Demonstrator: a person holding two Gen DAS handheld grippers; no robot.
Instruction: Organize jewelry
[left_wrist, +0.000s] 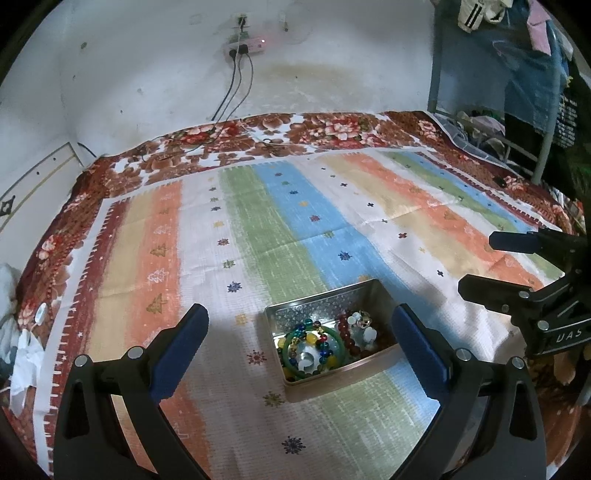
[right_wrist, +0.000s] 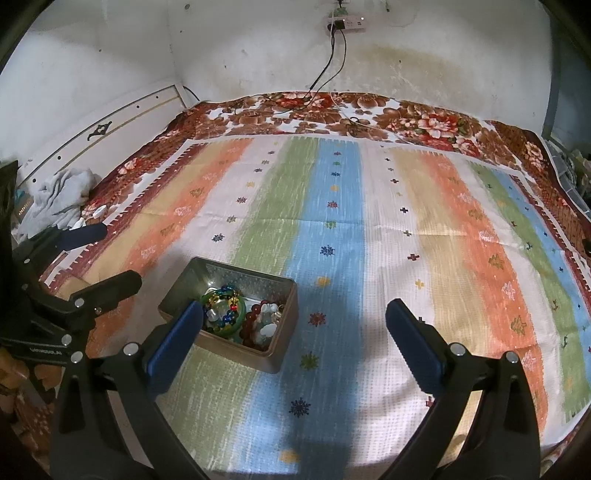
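Observation:
A small open metal tin (left_wrist: 317, 303) sits on a striped cloth. It holds a green bangle (left_wrist: 295, 371), a multicoloured bead bracelet (left_wrist: 325, 349), a dark red bead bracelet (left_wrist: 347, 339) and pale trinkets. My left gripper (left_wrist: 300, 328) is open and empty, hovering over the tin. In the right wrist view the tin (right_wrist: 286, 328) lies at lower left, with the green bangle (right_wrist: 242, 308) and red beads (right_wrist: 253, 317) inside. My right gripper (right_wrist: 295, 325) is open and empty, just right of the tin. Each gripper shows in the other's view: the right one (left_wrist: 480, 262), the left one (right_wrist: 116, 254).
The striped cloth (right_wrist: 369, 221) covers a floral blanket (right_wrist: 424, 118) on a bed against a white wall. A power strip with cables (left_wrist: 245, 46) hangs on the wall. Crumpled grey cloth (right_wrist: 62, 199) lies at the bed's left edge. Hanging clothes and a metal frame (left_wrist: 517, 92) stand at right.

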